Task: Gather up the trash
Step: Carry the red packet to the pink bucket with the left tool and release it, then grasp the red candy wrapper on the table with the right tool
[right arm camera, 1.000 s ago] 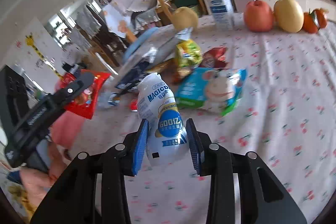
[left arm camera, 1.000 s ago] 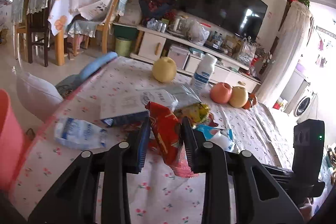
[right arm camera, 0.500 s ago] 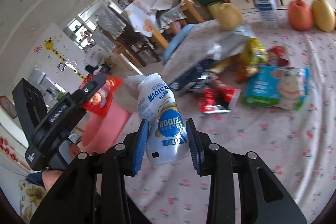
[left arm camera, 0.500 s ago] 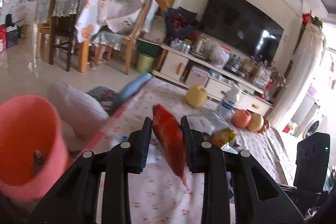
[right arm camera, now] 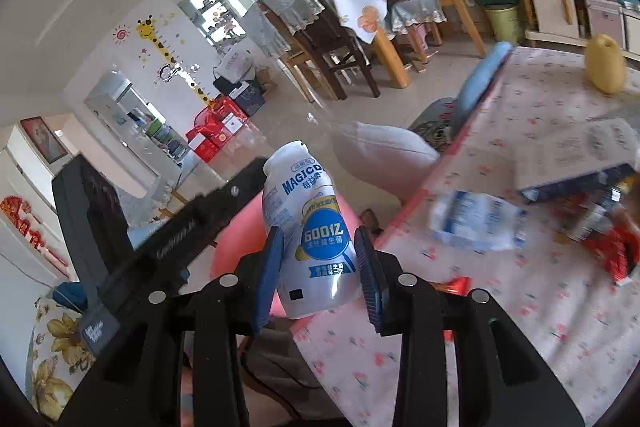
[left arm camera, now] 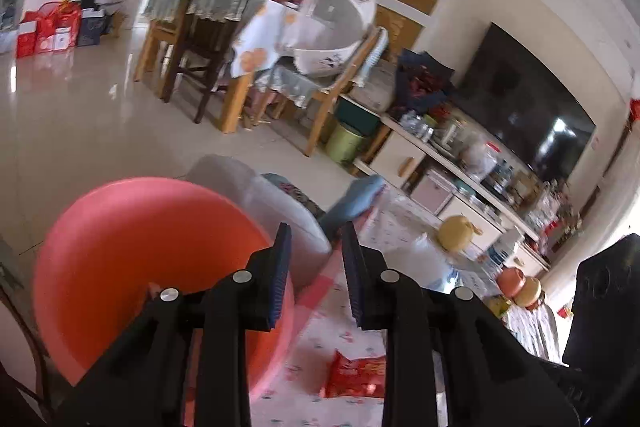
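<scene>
My left gripper (left arm camera: 314, 259) is open and empty, held beside the rim of a pink bin (left arm camera: 132, 267) at the table's left edge. A red snack wrapper (left arm camera: 354, 375) lies on the floral tablecloth (left arm camera: 332, 343) just below it, next to the bin. My right gripper (right arm camera: 318, 267) is shut on a white MAGICD yogurt bottle (right arm camera: 308, 227), held upright near the table edge with the pink bin (right arm camera: 240, 239) behind it. The left gripper's black body (right arm camera: 160, 239) shows at the left of the right wrist view.
More wrappers, a blue-white packet (right arm camera: 476, 221) and a flat box (right arm camera: 576, 159), lie on the table. A yellow pear (right arm camera: 606, 69) stands further back. A white cushion (right arm camera: 384, 155), dining chairs (left arm camera: 200, 67) and a TV cabinet (left arm camera: 440, 163) lie beyond.
My left gripper swung left to the pink bin and opened; the red wrapper left its jaws and now lies on the table. My right gripper carried the bottle left toward the bin.
</scene>
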A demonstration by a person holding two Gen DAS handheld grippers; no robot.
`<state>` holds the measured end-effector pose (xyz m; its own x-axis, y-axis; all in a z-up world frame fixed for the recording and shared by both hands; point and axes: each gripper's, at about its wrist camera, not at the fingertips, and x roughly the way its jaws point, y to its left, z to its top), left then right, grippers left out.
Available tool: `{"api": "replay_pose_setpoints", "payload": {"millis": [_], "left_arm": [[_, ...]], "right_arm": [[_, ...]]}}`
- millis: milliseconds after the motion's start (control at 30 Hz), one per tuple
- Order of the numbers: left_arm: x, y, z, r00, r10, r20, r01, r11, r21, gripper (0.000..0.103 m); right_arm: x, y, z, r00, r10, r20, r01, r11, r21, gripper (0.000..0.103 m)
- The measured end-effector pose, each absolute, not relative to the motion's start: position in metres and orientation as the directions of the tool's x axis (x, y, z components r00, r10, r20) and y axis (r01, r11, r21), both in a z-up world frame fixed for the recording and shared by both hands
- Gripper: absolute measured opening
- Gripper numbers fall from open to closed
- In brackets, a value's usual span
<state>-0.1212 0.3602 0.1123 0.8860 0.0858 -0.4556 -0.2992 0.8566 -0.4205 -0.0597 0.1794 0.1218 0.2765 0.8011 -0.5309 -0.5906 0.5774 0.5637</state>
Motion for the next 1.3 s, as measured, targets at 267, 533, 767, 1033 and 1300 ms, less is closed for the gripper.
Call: {"api": "replay_pose_setpoints", "payload": {"millis": [267,533,767,1033,1300], "left_arm": [[-0.143,0.408,0.111,0.872,0.179,-0.456,-0.394,0.81,-0.434,0.028],[-0.14,0.415,0.107,0.846,0.217,-0.486,-0.435,0.808,-0.397,0.034],[-0.137,0.407,0.104,0.837,0.219,-0.502,-0.442,0.81,-0.384,0.059],[-0.132,0.392,0.108,0.833,0.222,-0.507,-0.438,0.825,-0.358,0.067],[-0.128,0.384,0.105,0.828,0.214,-0.518,-0.428,0.838,-0.339,0.07]], "right_arm": [[-0.07,0.25,0.121,0.24,0.787,-0.568,-0.673,0.556,0.487,0.038],[-0.07,0.247,0.096,0.332,0.696,-0.636,-0.671,0.649,0.359,0.077],[-0.062,0.166,0.049,0.477,0.49,-0.73,-0.447,0.85,0.279,0.081],[-0.076,0.182,0.022,0.431,0.502,-0.75,-0.495,0.826,0.268,0.089],[-0.065,0.202,0.018,0.473,0.437,-0.765,-0.518,0.84,0.159,0.087]]}}
